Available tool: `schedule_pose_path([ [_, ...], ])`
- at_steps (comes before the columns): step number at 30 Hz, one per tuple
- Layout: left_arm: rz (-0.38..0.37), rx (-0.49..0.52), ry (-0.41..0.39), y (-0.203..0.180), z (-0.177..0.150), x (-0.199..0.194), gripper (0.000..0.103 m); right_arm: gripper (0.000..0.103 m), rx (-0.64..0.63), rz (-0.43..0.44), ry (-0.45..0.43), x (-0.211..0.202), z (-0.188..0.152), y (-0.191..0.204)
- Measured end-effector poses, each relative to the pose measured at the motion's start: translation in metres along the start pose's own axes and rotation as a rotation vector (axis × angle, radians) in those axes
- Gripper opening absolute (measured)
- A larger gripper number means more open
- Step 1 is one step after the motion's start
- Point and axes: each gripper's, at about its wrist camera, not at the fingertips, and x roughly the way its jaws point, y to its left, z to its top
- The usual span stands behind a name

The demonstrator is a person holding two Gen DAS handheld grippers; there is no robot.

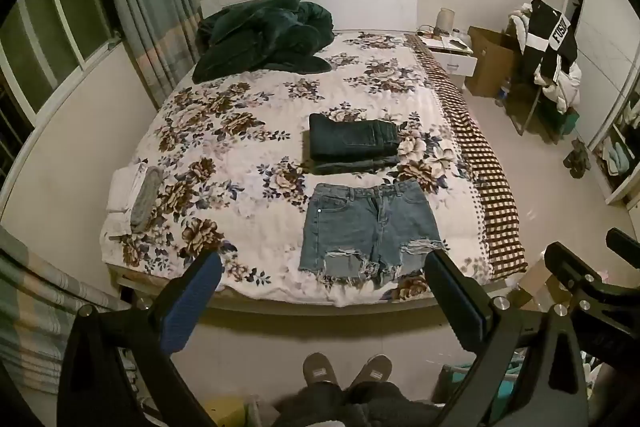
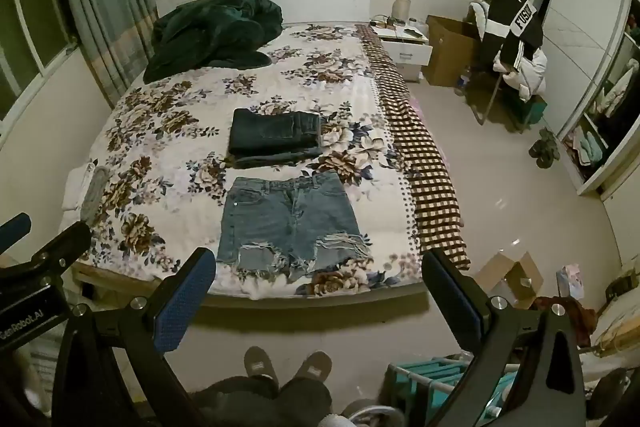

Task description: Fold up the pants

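Light blue ripped denim shorts (image 1: 366,231) lie flat and unfolded near the foot of the bed, waistband toward the headboard; they also show in the right wrist view (image 2: 290,227). Behind them sits a stack of folded dark jeans (image 1: 354,143) (image 2: 276,139). My left gripper (image 1: 320,267) is open and empty, held in the air short of the bed's foot edge. My right gripper (image 2: 316,267) is open and empty, at the same height beside it. Both stand apart from the shorts.
The bed (image 1: 240,131) has a floral cover, a dark green blanket (image 1: 264,39) at the head and folded white and grey cloth (image 1: 132,199) at the left edge. A nightstand (image 2: 406,47), cardboard boxes (image 2: 508,279), a clothes-laden chair (image 2: 512,47) and a wardrobe stand at right. The person's slippers (image 1: 346,371) are below.
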Motion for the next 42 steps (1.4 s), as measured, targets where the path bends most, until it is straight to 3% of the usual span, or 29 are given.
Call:
schedule_pose_path([
  [42, -0.002, 0.003, -0.024, -0.005, 0.02, -0.017, 0.103, 0.103, 0.001, 0.004, -0.017, -0.001, -0.001, -0.001],
])
